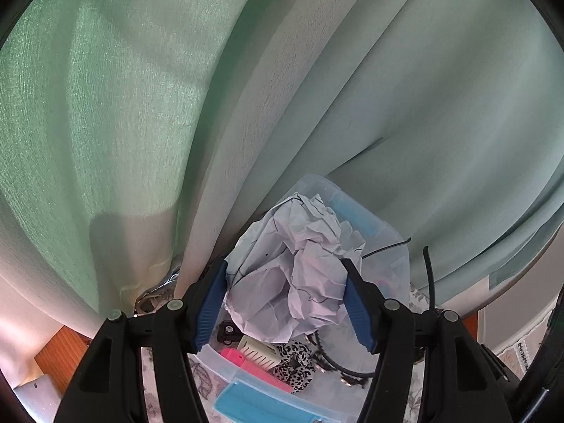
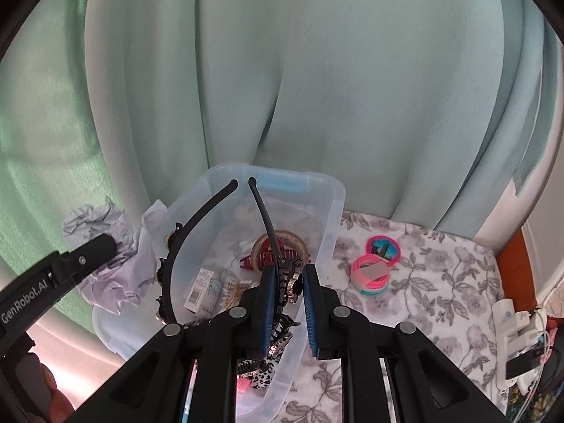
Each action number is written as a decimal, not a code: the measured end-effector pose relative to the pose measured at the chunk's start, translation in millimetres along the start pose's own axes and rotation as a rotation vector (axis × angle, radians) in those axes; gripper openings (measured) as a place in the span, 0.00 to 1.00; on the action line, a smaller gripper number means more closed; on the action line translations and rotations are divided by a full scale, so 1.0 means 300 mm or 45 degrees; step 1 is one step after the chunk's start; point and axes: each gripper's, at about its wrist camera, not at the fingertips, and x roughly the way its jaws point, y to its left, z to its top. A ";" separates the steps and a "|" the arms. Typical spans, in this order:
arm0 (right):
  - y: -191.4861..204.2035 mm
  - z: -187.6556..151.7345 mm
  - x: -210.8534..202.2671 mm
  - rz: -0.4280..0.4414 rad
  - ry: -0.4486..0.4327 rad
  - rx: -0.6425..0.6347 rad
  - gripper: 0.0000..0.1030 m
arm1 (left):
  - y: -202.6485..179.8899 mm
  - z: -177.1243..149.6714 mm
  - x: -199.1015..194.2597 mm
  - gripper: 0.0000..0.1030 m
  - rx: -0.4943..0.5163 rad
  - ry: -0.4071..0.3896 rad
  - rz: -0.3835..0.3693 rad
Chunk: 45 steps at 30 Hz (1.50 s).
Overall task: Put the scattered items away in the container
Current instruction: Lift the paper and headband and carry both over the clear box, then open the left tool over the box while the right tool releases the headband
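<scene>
On a floral cloth (image 2: pixel 423 282) before pale green curtains (image 2: pixel 317 88), the clear bin (image 2: pixel 328 204) sits under both tilted-down grippers, the left gripper (image 1: pixel 285 303) clamped on crumpled paper (image 1: pixel 299 271), the right gripper (image 2: pixel 287 296) clamped on a black headband (image 2: pixel 197 218).

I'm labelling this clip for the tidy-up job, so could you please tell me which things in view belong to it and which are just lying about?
Part of the job:
- clear container
- crumpled paper, held by left gripper
- black headband, held by right gripper
- pink hair ties, on the floral cloth
- round pink case

Just lying about:
- green curtain
- white charger
</scene>
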 end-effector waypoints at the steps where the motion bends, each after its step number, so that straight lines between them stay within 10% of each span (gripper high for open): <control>1: 0.000 -0.003 0.005 0.006 0.005 -0.002 0.19 | 0.000 0.001 0.002 0.64 -0.007 0.003 -0.005; 23: -0.083 -0.019 -0.066 -0.029 -0.018 0.091 0.40 | -0.059 0.006 0.014 0.88 0.025 -0.011 -0.019; 45: -0.405 -0.117 -0.252 -0.064 -0.117 0.370 0.47 | -0.372 -0.194 -0.348 0.98 0.383 -0.178 -0.026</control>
